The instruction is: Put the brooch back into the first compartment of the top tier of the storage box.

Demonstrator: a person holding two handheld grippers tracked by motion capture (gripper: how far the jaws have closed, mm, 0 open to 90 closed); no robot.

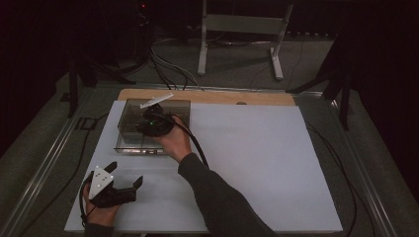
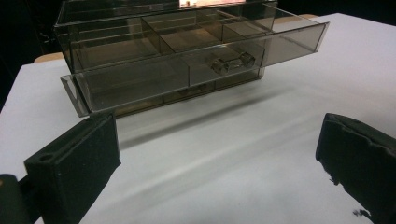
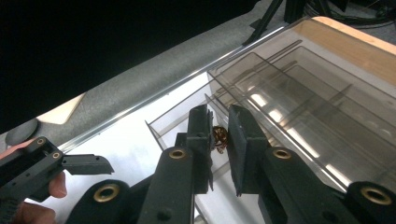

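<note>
We see a smoky clear plastic drawer box (image 1: 129, 129) on the white worktop (image 1: 257, 163), with one drawer (image 2: 140, 84) pulled out. The right hand-held gripper (image 1: 154, 121) hangs over that box. In the right gripper view its jaws stand a narrow gap apart above the open drawer, and a small brown coiled object (image 3: 219, 136) shows between their tips. We cannot tell whether the jaws touch it, or what it is.

The left hand-held gripper (image 1: 123, 180) rests near the front left of the worktop, well apart from the right one. Its jaws are spread wide with nothing between them, and the drawer box stands ahead of them in the left gripper view.
</note>
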